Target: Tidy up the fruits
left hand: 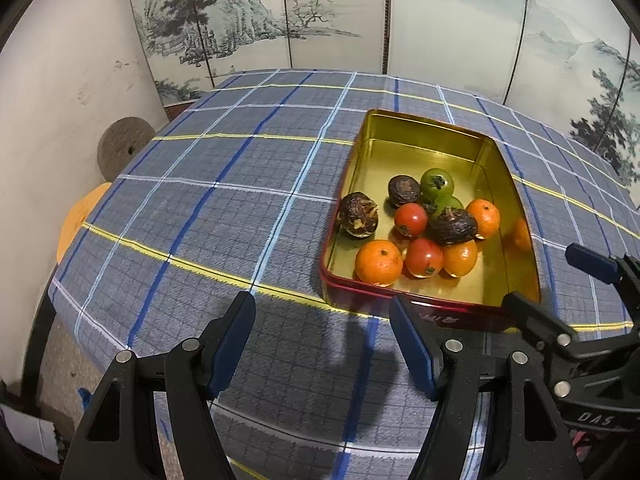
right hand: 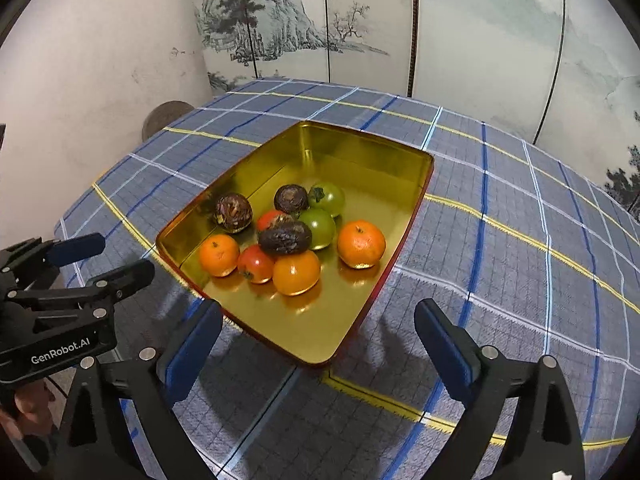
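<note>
A gold tin tray (left hand: 516, 200) (right hand: 384, 160) with a red outer wall sits on the plaid tablecloth. Its near end holds a cluster of fruit: three oranges (left hand: 379, 262) (right hand: 361, 244), two red tomatoes (left hand: 425, 258) (right hand: 255, 264), two green tomatoes (left hand: 437, 184) (right hand: 327, 199) and three dark wrinkled fruits (left hand: 358, 215) (right hand: 285, 238). My left gripper (left hand: 322, 344) is open and empty, above the cloth in front of the tray's near left corner; it also shows in the right wrist view (right hand: 102, 260). My right gripper (right hand: 318, 348) is open and empty over the tray's near corner; it also shows in the left wrist view (left hand: 556, 284).
The plaid tablecloth (left hand: 200, 220) (right hand: 520, 260) covers the whole table. A painted folding screen (left hand: 360, 16) (right hand: 440, 28) stands behind the table. A round wooden disc (left hand: 122, 152) leans on the left wall, with an orange object (left hand: 78, 220) below it.
</note>
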{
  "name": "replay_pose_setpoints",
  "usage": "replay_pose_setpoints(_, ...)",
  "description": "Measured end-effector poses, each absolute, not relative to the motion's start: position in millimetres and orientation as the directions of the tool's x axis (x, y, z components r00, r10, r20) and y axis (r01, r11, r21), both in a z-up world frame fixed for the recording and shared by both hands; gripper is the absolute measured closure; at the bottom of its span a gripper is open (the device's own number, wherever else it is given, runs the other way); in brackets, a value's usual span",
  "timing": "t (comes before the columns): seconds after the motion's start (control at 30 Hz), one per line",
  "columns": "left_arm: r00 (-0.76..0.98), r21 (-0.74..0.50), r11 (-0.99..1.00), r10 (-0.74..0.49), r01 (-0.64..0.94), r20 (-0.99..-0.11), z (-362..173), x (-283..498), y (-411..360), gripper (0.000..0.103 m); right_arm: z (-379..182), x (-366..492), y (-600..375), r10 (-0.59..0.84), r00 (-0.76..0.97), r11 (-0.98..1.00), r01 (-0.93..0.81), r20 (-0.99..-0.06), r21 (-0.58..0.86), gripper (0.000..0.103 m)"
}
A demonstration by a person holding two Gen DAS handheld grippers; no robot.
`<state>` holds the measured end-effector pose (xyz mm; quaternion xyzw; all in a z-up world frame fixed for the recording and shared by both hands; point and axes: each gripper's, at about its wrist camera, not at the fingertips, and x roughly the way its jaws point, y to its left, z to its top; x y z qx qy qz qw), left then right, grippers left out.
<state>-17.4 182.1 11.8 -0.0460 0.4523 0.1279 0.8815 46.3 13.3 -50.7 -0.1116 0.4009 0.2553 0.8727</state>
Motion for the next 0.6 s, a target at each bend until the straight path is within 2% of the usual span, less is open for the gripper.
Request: replay_pose_setpoints(0.6, 0.561, 0.036, 0.968, 0.173, -0.247, -0.81, 12, -14, 179, 0.033, -62, 44, 15, 0.323, 0.54, 0.85, -0.527, -0.777, -0.014, 0.003)
